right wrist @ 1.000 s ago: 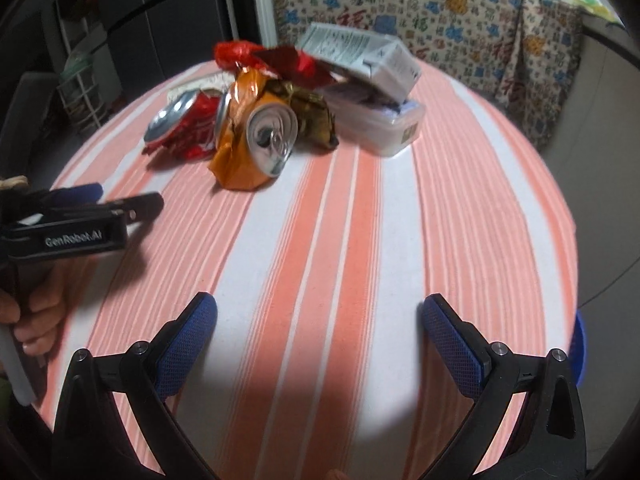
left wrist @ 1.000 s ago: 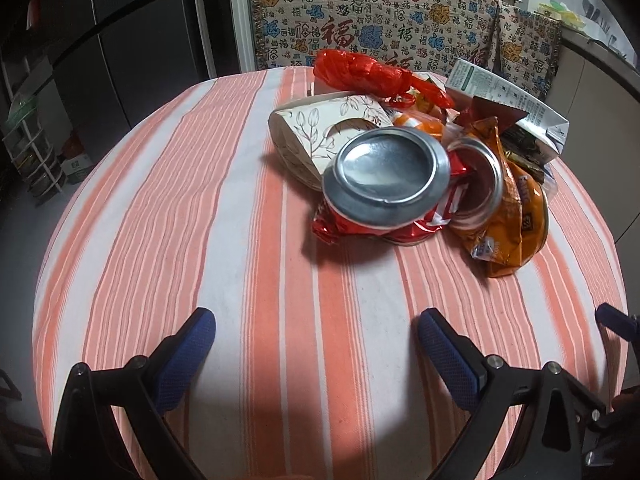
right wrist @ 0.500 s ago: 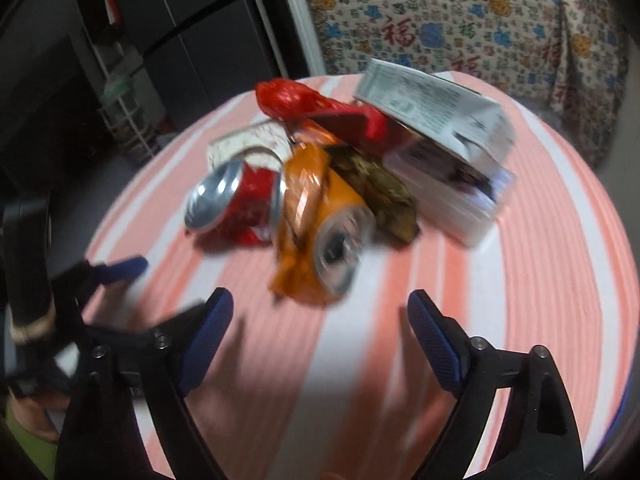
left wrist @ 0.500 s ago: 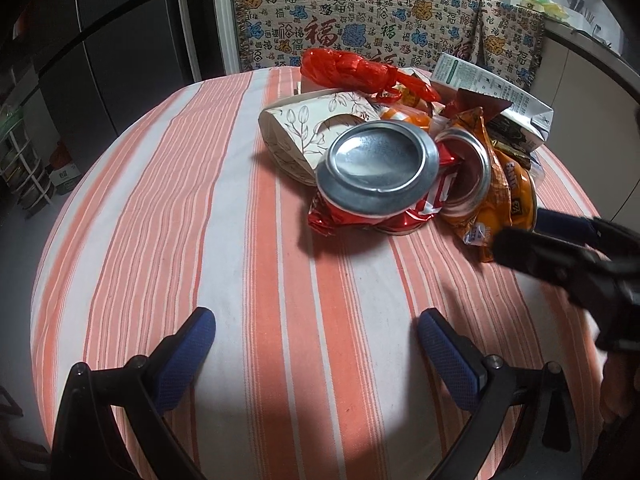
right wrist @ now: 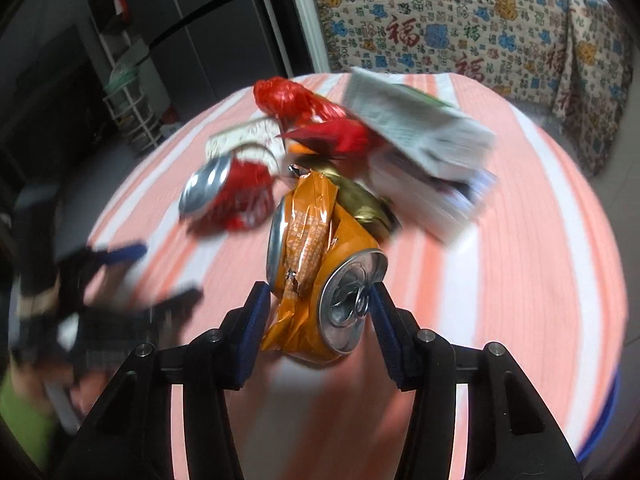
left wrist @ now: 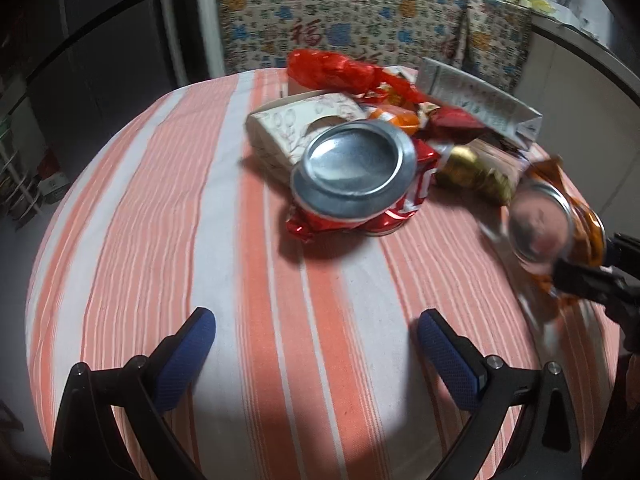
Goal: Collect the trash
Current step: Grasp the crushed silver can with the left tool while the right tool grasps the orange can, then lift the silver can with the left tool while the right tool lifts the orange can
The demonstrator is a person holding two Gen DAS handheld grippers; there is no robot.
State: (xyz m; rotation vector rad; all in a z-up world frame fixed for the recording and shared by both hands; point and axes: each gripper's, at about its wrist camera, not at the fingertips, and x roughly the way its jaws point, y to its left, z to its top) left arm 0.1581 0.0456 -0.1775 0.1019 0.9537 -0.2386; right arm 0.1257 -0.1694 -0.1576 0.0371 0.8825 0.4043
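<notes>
- Right tongs (right wrist: pixel 320 300) have just been closing; pads now press both sides of the orange can (right wrist: pixel 320 280), which sits between them just off the pile.
- Left tongs (left wrist: pixel 316 344) wide open, nothing in them, hovering over bare surface (left wrist: pixel 160 200) short of the pile.
- Orange can: crushed, thin metal, surely light; a torn orange wrapper is draped over it. Judged stiff enough to pinch across the crumpled body, as now; the smooth lid end could slip, and the wrapper may drop off.
- Remaining pile: red can (left wrist: pixel 356 184), crushed too, bottom rim towards my left camera; red bag (right wrist: pixel 296 100), carton (right wrist: pixel 416 128), patterned box (left wrist: pixel 288 132), gold wrapper (left wrist: pixel 472 172). All soft or light, touching one another.
- Surface: round, orange-and-white striped cloth.
- Room: patterned fabric (right wrist: pixel 460 28) behind; dark cabinets to the left. No bin in view.
</notes>
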